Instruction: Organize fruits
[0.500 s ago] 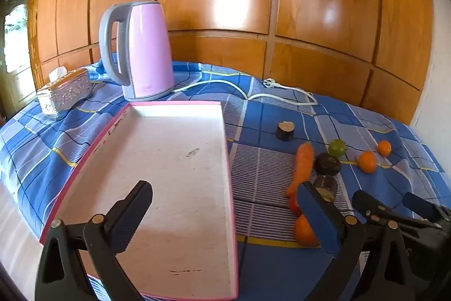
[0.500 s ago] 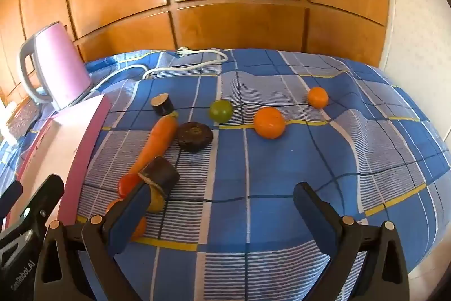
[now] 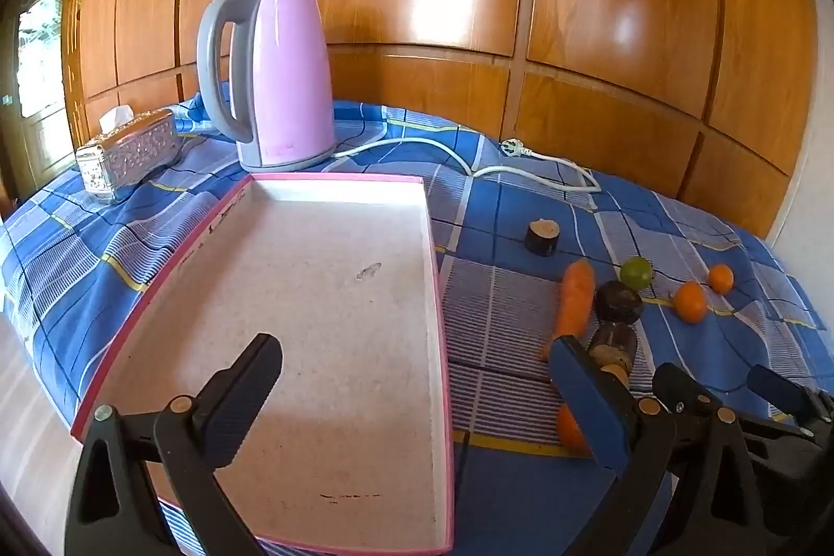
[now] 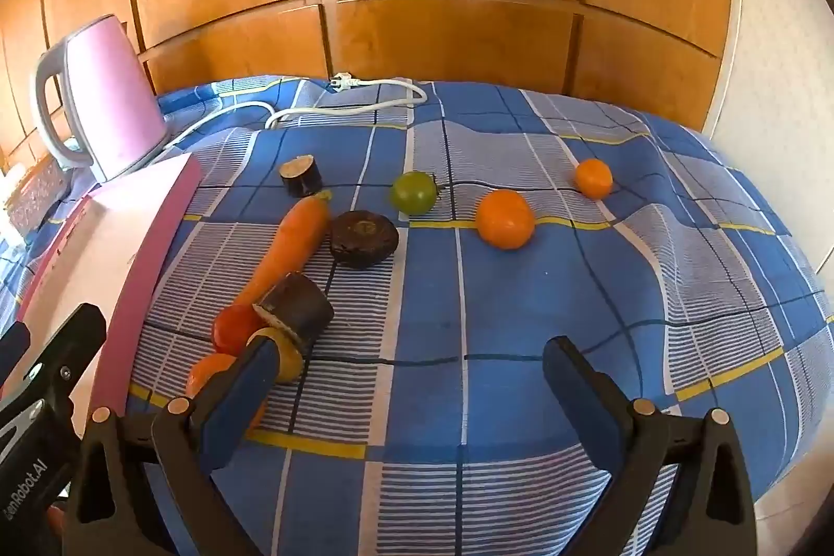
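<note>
My left gripper point(image 3: 417, 392) hovers over the pink-rimmed tray point(image 3: 313, 295), fingers spread wide, holding nothing. Right of the tray, on the blue checked cloth point(image 4: 521, 306): carrot point(image 4: 292, 243), dark round fruit point(image 4: 364, 239), green fruit point(image 4: 413, 192), two oranges point(image 4: 504, 219) farther right. My right gripper point(image 4: 412, 392) hangs above the cloth near the carrot's tip, fingers wide, empty.
</note>
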